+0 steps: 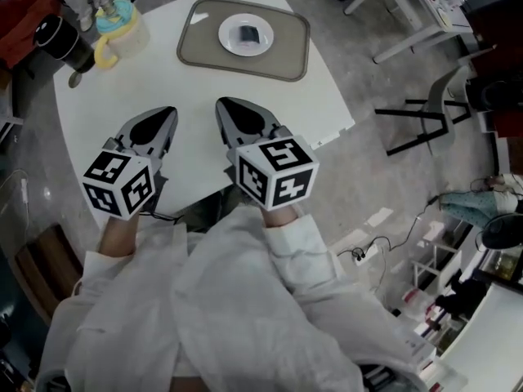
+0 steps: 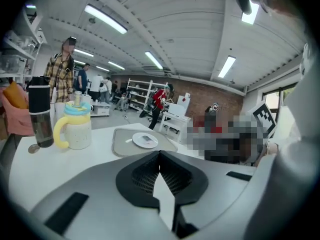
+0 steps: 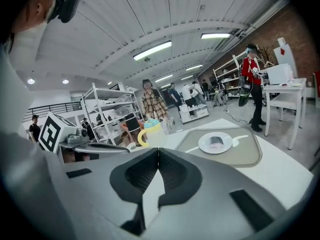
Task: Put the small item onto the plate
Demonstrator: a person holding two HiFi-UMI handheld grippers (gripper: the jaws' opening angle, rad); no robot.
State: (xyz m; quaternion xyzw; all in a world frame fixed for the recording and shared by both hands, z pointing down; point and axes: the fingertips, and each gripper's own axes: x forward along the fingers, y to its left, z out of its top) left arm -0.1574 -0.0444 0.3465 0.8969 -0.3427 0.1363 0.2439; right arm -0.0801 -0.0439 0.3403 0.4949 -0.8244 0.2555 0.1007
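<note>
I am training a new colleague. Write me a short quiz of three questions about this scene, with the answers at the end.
1. True or false: the small dark item lies on the white plate.
2. Multiple choice: the plate rests on A) the bare table, B) a grey tray, C) a chair.
3. Fill in the gap: the jaws of the left gripper and of the right gripper are both ____, with nothing between them.

Key: 1 true; 2 B; 3 shut.
</note>
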